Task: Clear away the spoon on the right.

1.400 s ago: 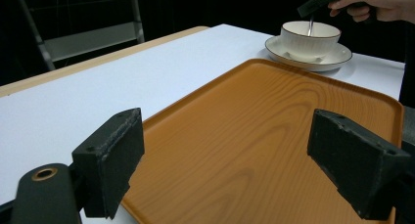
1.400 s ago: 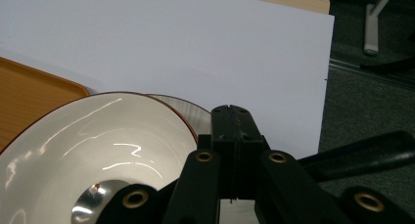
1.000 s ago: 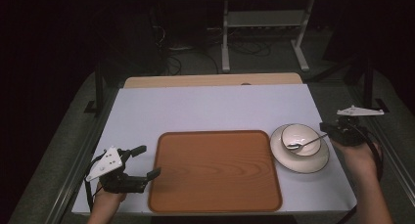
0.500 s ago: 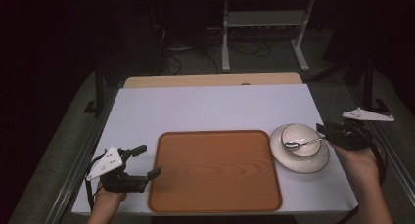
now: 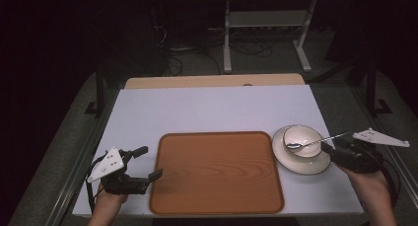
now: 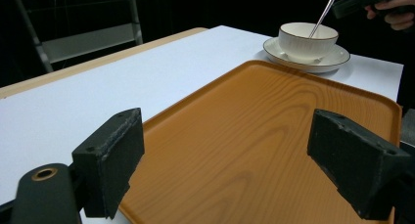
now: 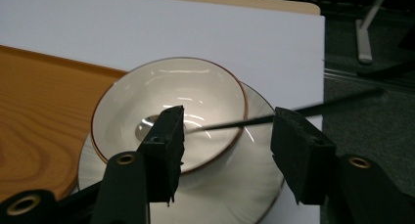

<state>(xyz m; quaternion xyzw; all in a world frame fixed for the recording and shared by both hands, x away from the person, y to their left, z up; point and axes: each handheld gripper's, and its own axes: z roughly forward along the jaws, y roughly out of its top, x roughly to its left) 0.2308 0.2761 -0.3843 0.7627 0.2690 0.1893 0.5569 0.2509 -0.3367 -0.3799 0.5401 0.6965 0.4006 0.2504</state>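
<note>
Spoon (image 5: 315, 141) placement looked finished: it lay with its head in the white bowl (image 5: 301, 140) and its thin handle slanting out over the rim toward the right hand-held gripper (image 5: 333, 153). The bowl sat on a white saucer (image 5: 301, 165) near the right edge of the bench (image 5: 217, 110), just beside the wooden tray (image 5: 217, 171).

The right hand-held gripper had just been opening; in its own view its jaws stood about half apart on either side of the handle (image 7: 254, 119), with neither pad pressing on it. Judging from that, the step in hand was the release and retreat. To do it well, the jaws should open a little more and the hand-held gripper draw straight back along the handle's line, so that no pad snags it and tips the spoon out or shifts the bowl on its saucer.

The left hand-held gripper (image 5: 144, 163) rested at the tray's left edge, jaws wide and holding nothing; from its camera the tray (image 6: 274, 136) spread out bare between them.

The bench was covered with a plain white sheet, with a strip of pale wood along its far edge. Beyond it the room was dark, with grey carpet, a metal stand and loose cables on the floor.
</note>
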